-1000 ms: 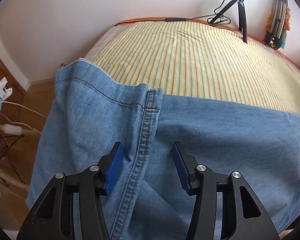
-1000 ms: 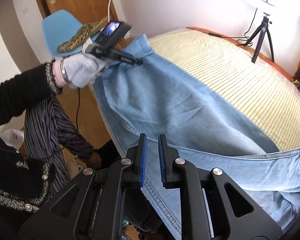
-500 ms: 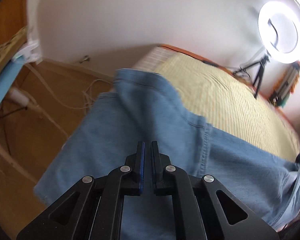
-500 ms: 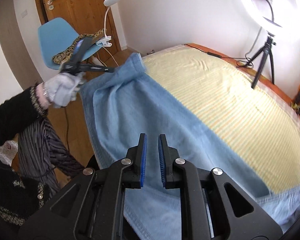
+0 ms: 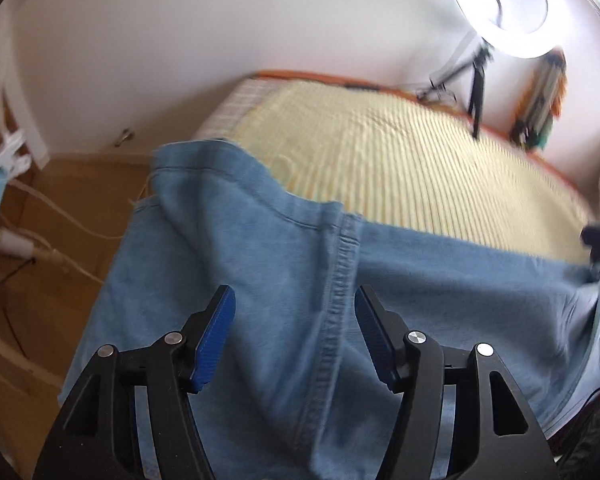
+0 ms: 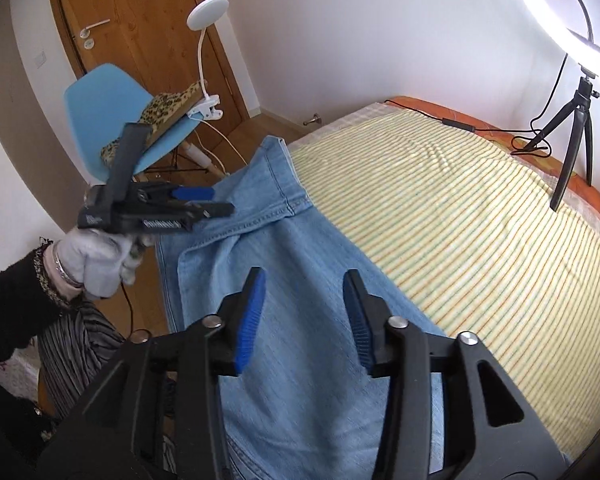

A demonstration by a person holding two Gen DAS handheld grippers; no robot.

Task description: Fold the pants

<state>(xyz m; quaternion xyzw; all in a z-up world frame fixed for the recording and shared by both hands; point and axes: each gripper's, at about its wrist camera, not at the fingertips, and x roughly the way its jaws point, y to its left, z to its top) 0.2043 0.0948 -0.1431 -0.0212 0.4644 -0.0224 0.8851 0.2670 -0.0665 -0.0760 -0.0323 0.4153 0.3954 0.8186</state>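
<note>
At the far left of the right wrist view, a blue plastic chair (image 6: 99, 120) stood by a wooden door (image 6: 139, 32), holding a leopard-print cushion (image 6: 159, 112) on its seat, with a white clip lamp (image 6: 205, 56) clamped to its edge. Below it, a white-gloved hand (image 6: 95, 268) held the left gripper (image 6: 203, 200), black with blue ribbed pads; in its own camera (image 5: 295, 332) its tongs stood wide apart, gripping nothing, with a thick stitched seam running between them underneath. The pants (image 6: 300, 320), soft light-blue denim, lay along the near edge of the bed (image 6: 460, 208), with one end draping off the bed's corner toward the wooden floor. The right gripper (image 6: 304, 312) hovered over the denim, its tongs also spread apart and empty. The bed cover was yellow with thin stripes, slightly rippled, edged by an orange border. At the far right, a black tripod (image 6: 576, 132) stood on the bed carrying a glowing ring light (image 6: 556, 8), its black cable trailing across the cover.
</note>
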